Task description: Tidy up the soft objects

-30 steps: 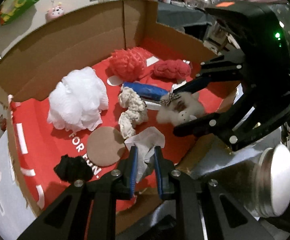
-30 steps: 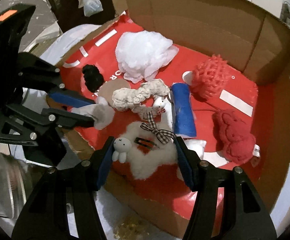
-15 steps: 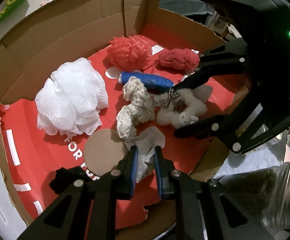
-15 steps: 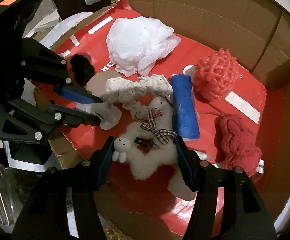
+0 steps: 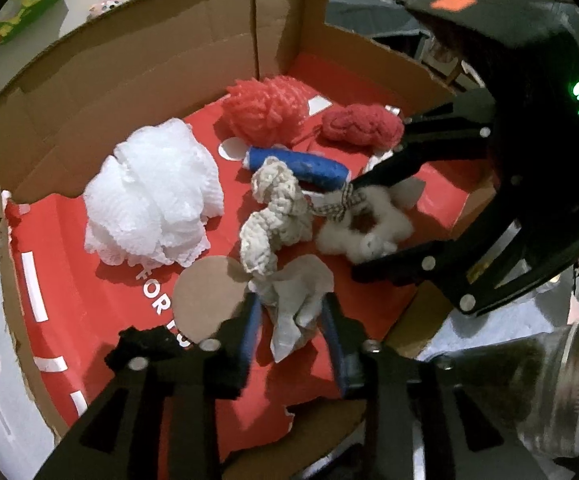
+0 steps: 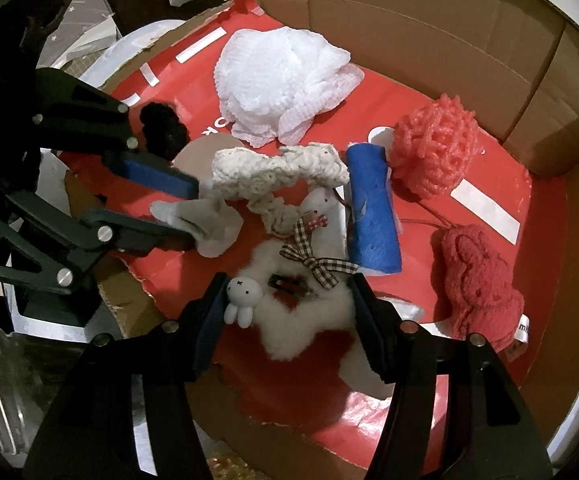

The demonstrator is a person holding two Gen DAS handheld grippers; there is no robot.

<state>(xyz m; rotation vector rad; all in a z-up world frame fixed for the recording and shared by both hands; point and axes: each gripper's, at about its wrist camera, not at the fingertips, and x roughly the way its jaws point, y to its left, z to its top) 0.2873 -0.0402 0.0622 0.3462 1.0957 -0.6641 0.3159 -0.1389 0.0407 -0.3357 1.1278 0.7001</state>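
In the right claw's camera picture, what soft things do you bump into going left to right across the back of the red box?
Fuzzy black scrunchie → fluffy white mesh pouf → rolled blue sponge cloth → coral-red knobbly net ball → dark red knitted cloth.

Red-lined cardboard box [image 5: 89,80]: white pouf [image 5: 149,196], blue roll [image 5: 301,166], cream scrunchie [image 5: 277,216].

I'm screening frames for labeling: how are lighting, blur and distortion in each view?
Left wrist view: strong fisheye bending of the cardboard box, dark vignetted corners, soft blur on the left gripper. Right wrist view: sharper, white mesh pouf nearly overexposed, edges dim.
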